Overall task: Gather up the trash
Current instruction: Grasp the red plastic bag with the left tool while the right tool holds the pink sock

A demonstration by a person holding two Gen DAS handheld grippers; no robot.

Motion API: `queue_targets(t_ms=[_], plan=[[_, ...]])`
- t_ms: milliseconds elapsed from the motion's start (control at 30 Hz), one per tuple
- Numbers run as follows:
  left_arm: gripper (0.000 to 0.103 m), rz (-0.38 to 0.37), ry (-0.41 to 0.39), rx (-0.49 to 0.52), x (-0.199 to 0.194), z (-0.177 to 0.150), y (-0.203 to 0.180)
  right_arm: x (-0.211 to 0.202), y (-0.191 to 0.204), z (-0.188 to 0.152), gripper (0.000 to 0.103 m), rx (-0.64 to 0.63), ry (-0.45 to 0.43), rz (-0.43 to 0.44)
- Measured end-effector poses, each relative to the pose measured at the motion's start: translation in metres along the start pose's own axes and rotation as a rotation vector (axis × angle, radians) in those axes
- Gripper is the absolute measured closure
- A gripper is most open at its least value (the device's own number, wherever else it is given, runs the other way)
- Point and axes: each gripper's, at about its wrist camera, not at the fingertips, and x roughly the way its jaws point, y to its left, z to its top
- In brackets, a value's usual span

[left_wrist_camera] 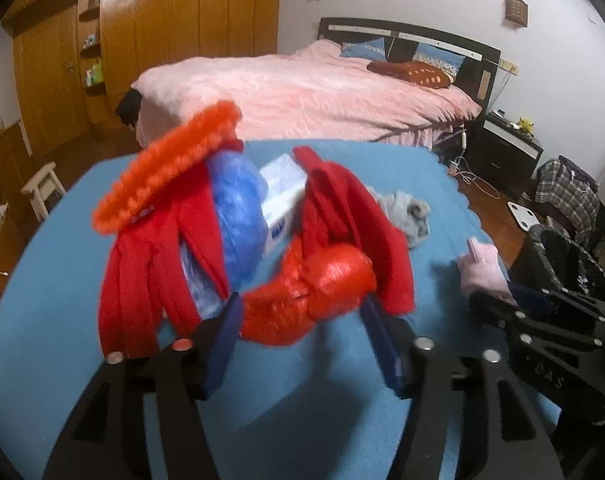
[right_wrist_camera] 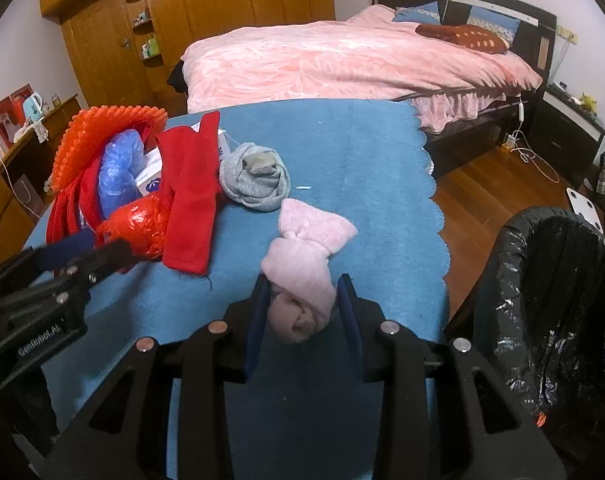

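Note:
On the blue cloth-covered table (left_wrist_camera: 342,400) lies a pile: a crumpled red plastic wrapper (left_wrist_camera: 314,300), a red knit garment (left_wrist_camera: 150,264), an orange ridged ring (left_wrist_camera: 166,168), a blue plastic bag (left_wrist_camera: 238,208) and a white box (left_wrist_camera: 282,196). My left gripper (left_wrist_camera: 298,320) has its jaws on either side of the red wrapper, touching it. My right gripper (right_wrist_camera: 302,304) is closed around the knotted end of a pink sock bundle (right_wrist_camera: 306,248). A grey sock bundle (right_wrist_camera: 254,176) lies behind it. The pile also shows in the right wrist view (right_wrist_camera: 142,220).
A black-lined trash bin (right_wrist_camera: 558,304) stands at the table's right side. A bed with a pink cover (right_wrist_camera: 342,60) is beyond the table. Wooden wardrobes (left_wrist_camera: 162,20) line the back wall. A white stool (left_wrist_camera: 42,188) stands at left.

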Motion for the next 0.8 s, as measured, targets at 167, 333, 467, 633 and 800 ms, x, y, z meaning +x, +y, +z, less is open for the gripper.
queue_targets(t_ms=[167, 333, 467, 633, 800], plan=[[0.039, -0.031, 0.041, 0.001, 0.017, 0.004, 0.000, -0.001, 0.000, 0.001, 0.069, 0.000, 0.002, 0.002], [0.068, -0.048, 0.066, 0.025, 0.024, 0.000, -0.008, -0.005, 0.000, 0.003, 0.069, -0.004, -0.003, 0.007], [0.082, -0.048, 0.046, 0.035, 0.017, -0.002, -0.011, -0.008, 0.000, 0.003, 0.069, 0.002, -0.010, 0.010], [0.089, -0.057, 0.019, 0.010, 0.003, -0.006, -0.011, -0.018, 0.001, 0.004, 0.071, 0.010, -0.029, 0.020], [0.091, -0.055, -0.008, -0.006, -0.014, -0.011, -0.011, -0.026, 0.001, 0.006, 0.085, 0.002, -0.033, 0.039]])
